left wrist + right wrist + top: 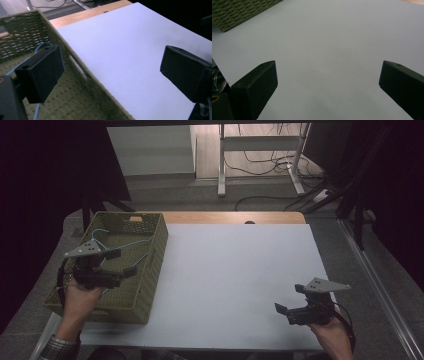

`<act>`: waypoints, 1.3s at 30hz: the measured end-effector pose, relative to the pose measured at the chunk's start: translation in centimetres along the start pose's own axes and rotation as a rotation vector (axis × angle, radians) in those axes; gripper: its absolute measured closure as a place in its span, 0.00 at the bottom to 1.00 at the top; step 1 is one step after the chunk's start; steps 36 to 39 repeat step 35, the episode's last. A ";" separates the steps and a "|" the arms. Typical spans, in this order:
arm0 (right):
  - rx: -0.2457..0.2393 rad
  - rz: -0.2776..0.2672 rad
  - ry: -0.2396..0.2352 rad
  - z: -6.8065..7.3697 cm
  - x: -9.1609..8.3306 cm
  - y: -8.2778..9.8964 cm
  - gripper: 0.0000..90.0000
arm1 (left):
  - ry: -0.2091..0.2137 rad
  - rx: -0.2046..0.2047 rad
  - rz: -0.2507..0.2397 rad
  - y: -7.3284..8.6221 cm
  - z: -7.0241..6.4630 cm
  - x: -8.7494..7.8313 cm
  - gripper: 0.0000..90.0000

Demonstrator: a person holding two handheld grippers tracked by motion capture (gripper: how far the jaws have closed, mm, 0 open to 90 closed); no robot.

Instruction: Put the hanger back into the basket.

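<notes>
Since the blue hanger lying in the green basket looks thin, light, stiff wire, grab its straight bar. Left hand-held gripper hovers above it, jaws spread, empty; right hand-held gripper open over the counter.

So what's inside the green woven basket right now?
A light blue clothes hanger lies inside the basket. The left hand-held gripper, open, hovers above and covers part of the hanger and basket floor, so anything beneath it can't be seen.
</notes>
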State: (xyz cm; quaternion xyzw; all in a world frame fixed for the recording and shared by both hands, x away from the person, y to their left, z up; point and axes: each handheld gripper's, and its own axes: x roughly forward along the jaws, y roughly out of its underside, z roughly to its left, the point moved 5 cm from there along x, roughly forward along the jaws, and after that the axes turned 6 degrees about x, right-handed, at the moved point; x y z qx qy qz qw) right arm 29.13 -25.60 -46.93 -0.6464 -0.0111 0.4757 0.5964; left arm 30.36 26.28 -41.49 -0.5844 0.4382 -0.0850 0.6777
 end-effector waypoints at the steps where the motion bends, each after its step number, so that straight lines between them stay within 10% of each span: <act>1: 0.002 -0.001 0.001 0.0 0.0 0.0 0.02 | 0.006 0.005 -0.002 0.2 -0.5 0.2 0.05; 16: -0.010 -0.004 0.007 0.3 -0.3 0.6 0.02 | 0.035 0.019 0.016 3.4 -4.5 2.9 0.01; 29: -0.034 -0.005 0.013 0.7 0.1 1.0 0.02 | -0.049 0.067 0.148 6.8 -5.3 4.8 0.00; 39: -0.028 0.004 0.012 0.6 0.3 1.1 0.02 | -0.039 0.055 0.158 7.0 -5.3 5.0 0.00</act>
